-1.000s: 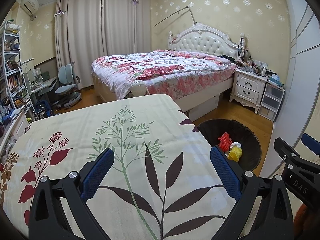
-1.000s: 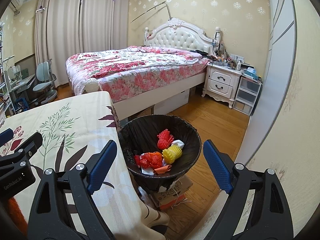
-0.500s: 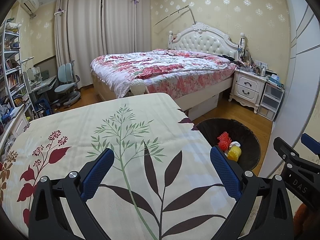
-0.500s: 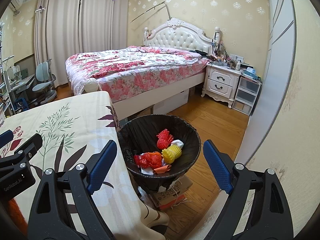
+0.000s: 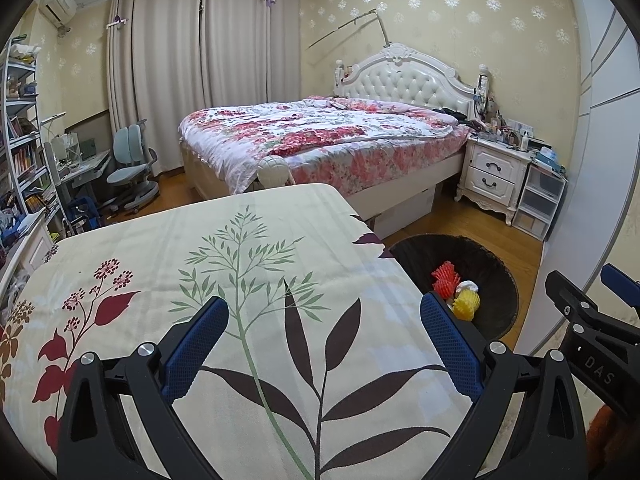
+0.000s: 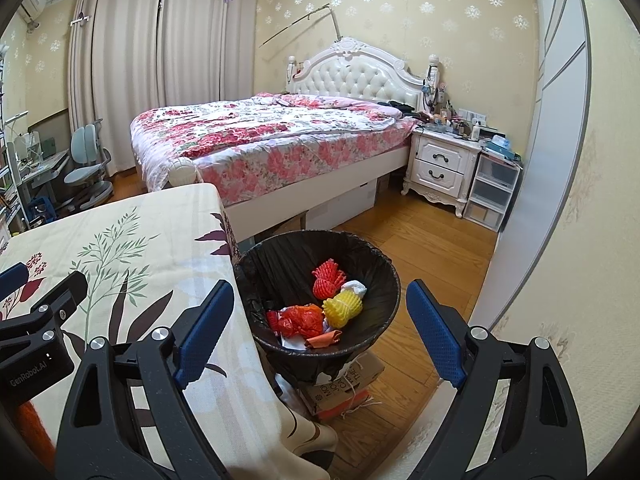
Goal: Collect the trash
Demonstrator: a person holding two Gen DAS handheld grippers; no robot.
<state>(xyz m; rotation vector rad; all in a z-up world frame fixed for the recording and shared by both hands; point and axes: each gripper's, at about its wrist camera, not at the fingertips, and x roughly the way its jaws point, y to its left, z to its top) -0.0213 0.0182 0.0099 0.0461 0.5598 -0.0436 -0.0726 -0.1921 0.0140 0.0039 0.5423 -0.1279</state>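
In the left wrist view, the left gripper [image 5: 322, 322] is held over a table [image 5: 168, 252] covered by a cloth printed with leaves; its blue pads [image 5: 196, 344] are spread wide, with only bare cloth seen between them. Past the table's right edge a black-lined trash bin [image 5: 492, 264] is seen on the floor, with a red foam net [image 5: 445, 277] and a yellow foam net [image 5: 467, 305] inside. The right gripper's black frame is visible at the right border. Beyond the table's far edge a bed [image 5: 320, 136] with a floral quilt is seen, and a white nightstand [image 5: 494, 172] beside it.

In the right wrist view, the right gripper [image 6: 320, 324] is held above the trash bin [image 6: 384, 276], jaws wide apart and nothing clamped. The bin is set just beside the table's [image 6: 120, 224] right edge — the cloth's hanging corner is close against its rim. Inside are seen the red foam net [image 6: 328, 278], the yellow foam net [image 6: 342, 307], a crumpled orange bag [image 6: 302, 320] and white scraps. A cardboard box [image 6: 344, 386] is placed under the bin. The left gripper's frame is seen at the left border, over the table.
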